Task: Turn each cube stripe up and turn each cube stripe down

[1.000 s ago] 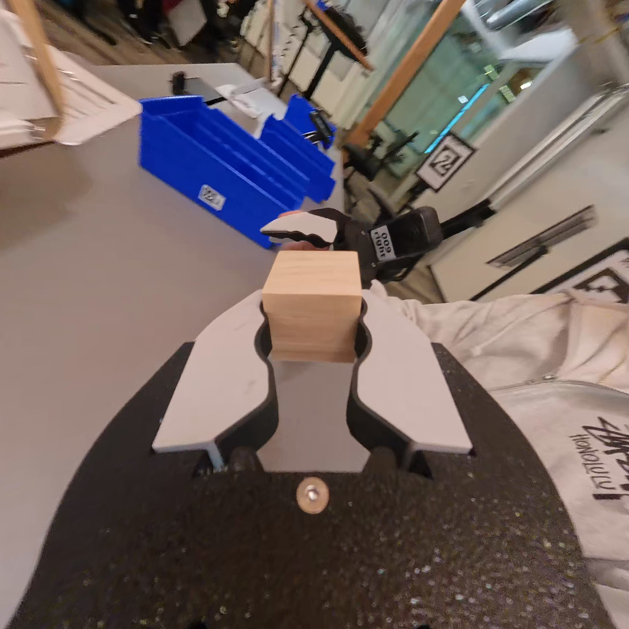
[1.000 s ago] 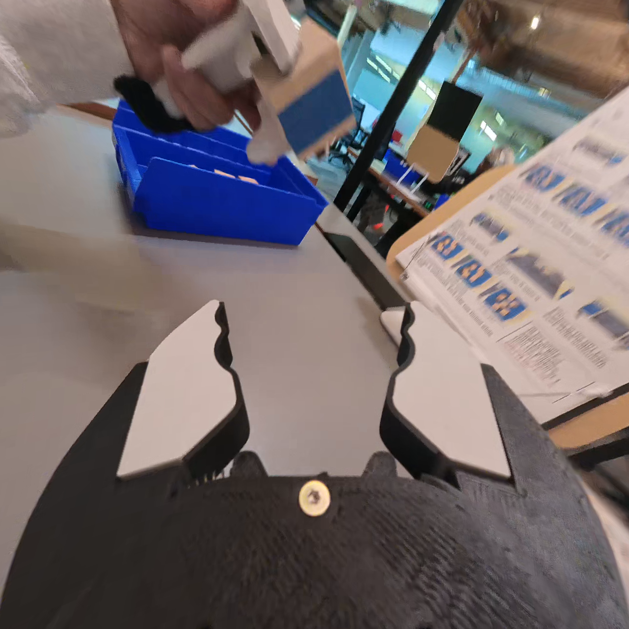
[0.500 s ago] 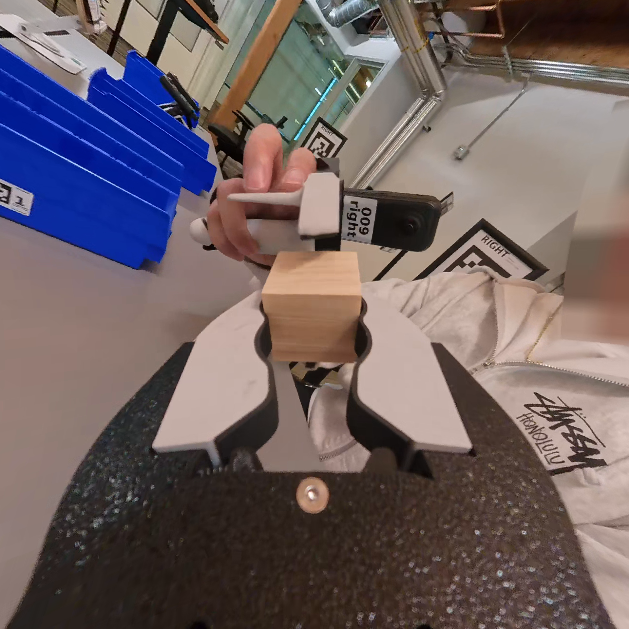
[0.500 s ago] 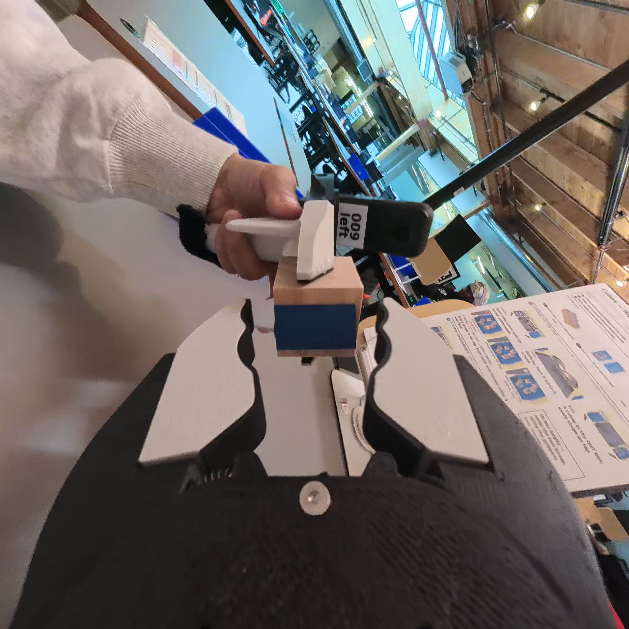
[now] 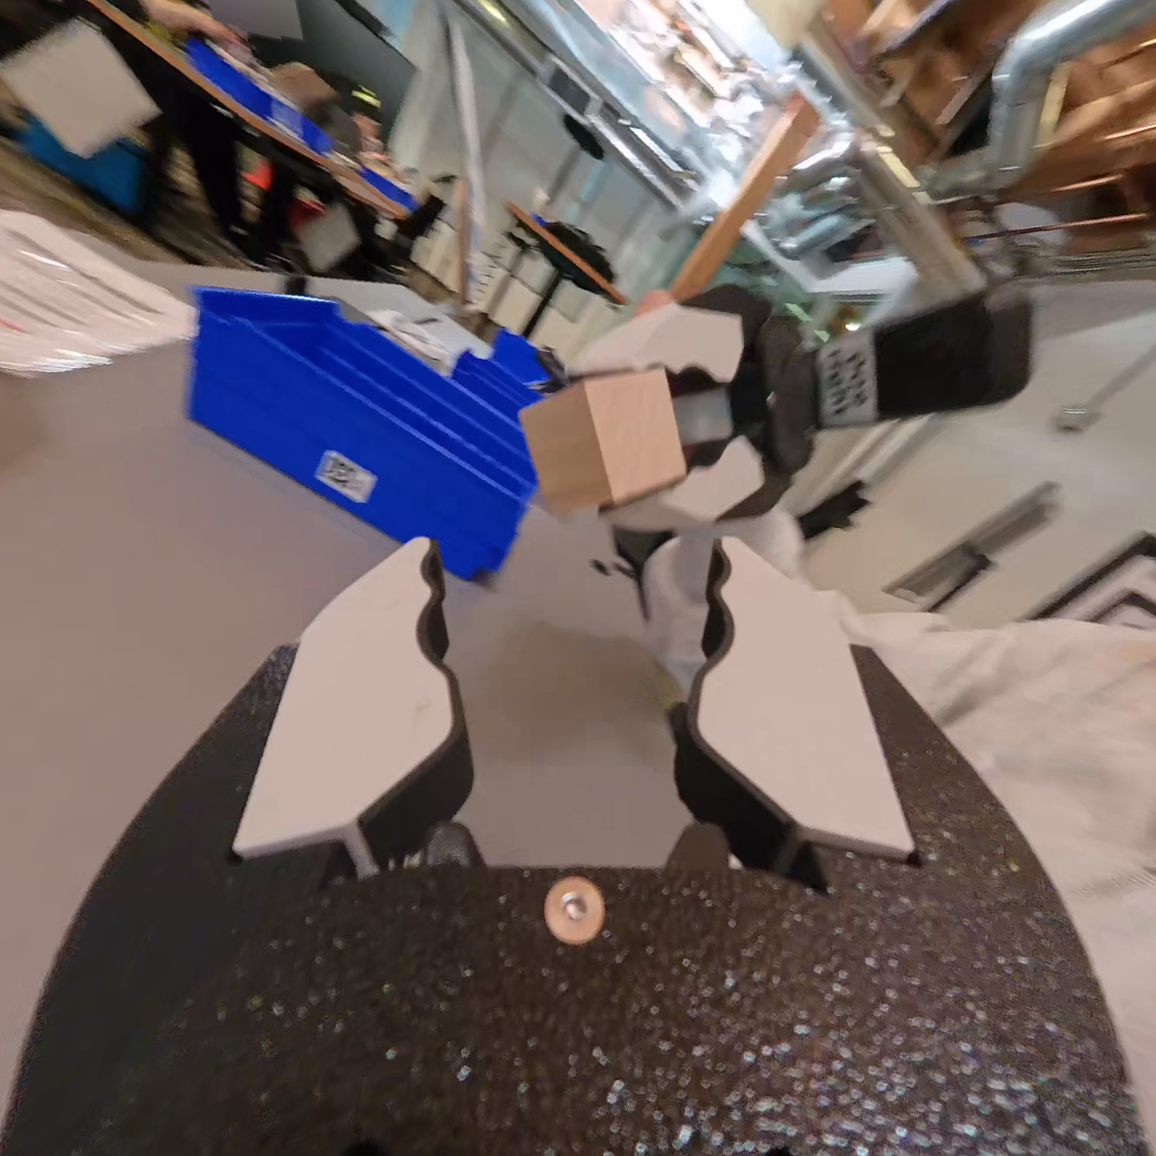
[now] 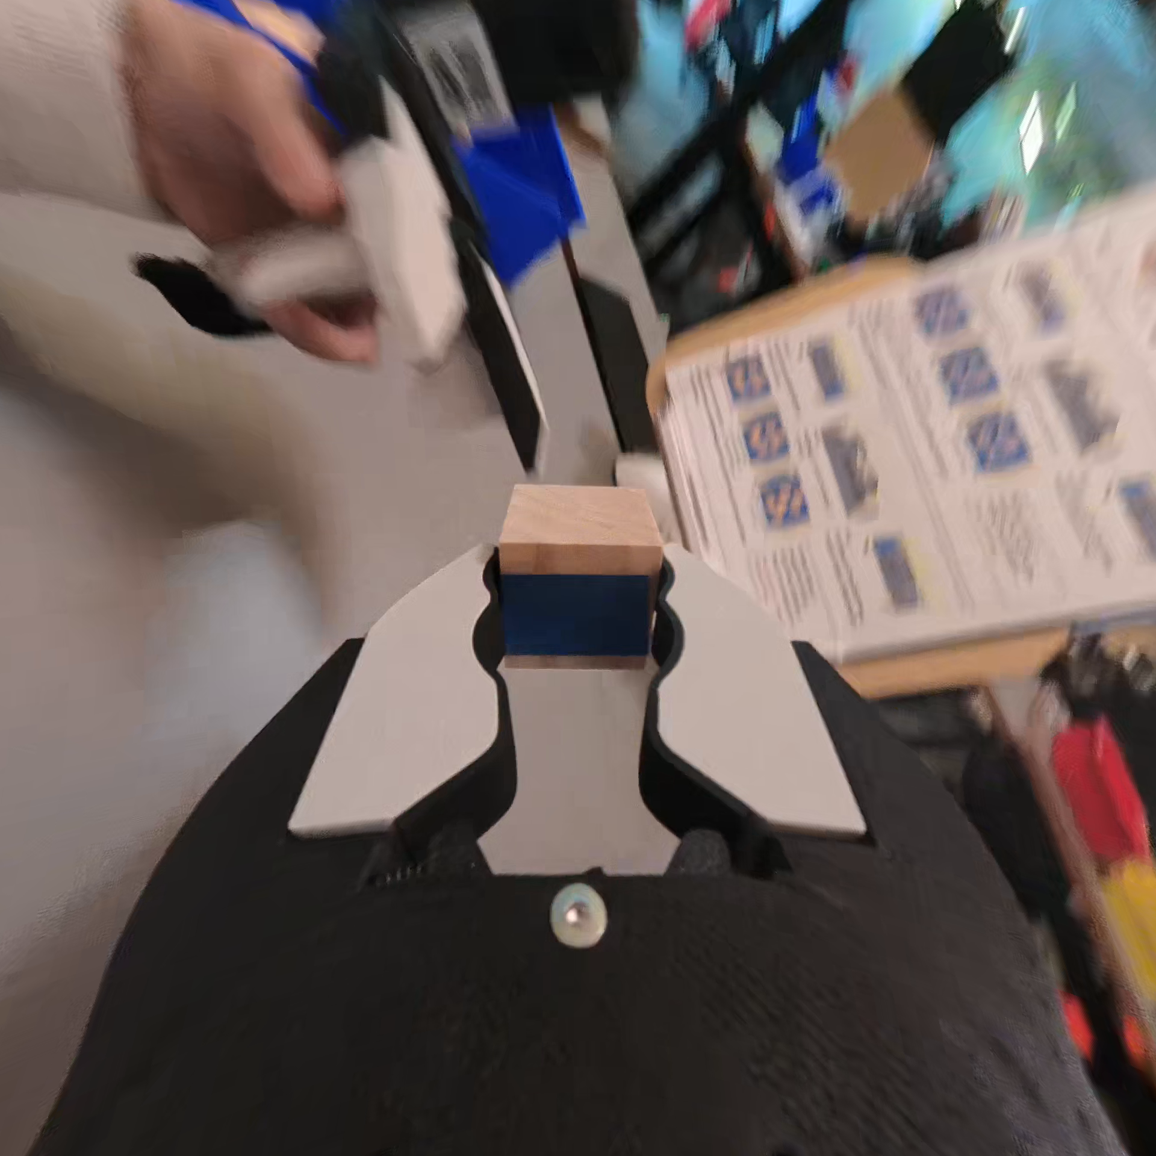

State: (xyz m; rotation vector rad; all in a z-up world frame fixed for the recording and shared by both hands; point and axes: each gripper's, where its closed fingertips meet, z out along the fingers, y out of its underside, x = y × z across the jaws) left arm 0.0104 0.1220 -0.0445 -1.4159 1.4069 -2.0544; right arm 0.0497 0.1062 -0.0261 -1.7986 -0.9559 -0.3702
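My right gripper [image 6: 578,588] is shut on a wooden cube [image 6: 578,550] with a blue stripe facing the camera; both pads press its sides. It holds the cube above the grey table [image 6: 125,532]. In the left wrist view the same cube [image 5: 603,447] shows as plain wood, clamped between the right gripper's white fingers [image 5: 694,494]. My left gripper [image 5: 575,575] is open with nothing between its fingers, a short way back from the cube. The left gripper also shows blurred at the upper left of the right wrist view [image 6: 400,275], held by a hand.
A blue bin [image 5: 350,413] stands on the grey table [image 5: 125,563] behind the cube. A printed instruction sheet on a wooden board [image 6: 938,469] lies to the right. A light-coloured sleeve [image 5: 1001,719] is at the right of the left wrist view.
The cube passed from my left gripper to my right one: the right pads closed on it, the left jaws opened and drew back. Both views have swung.
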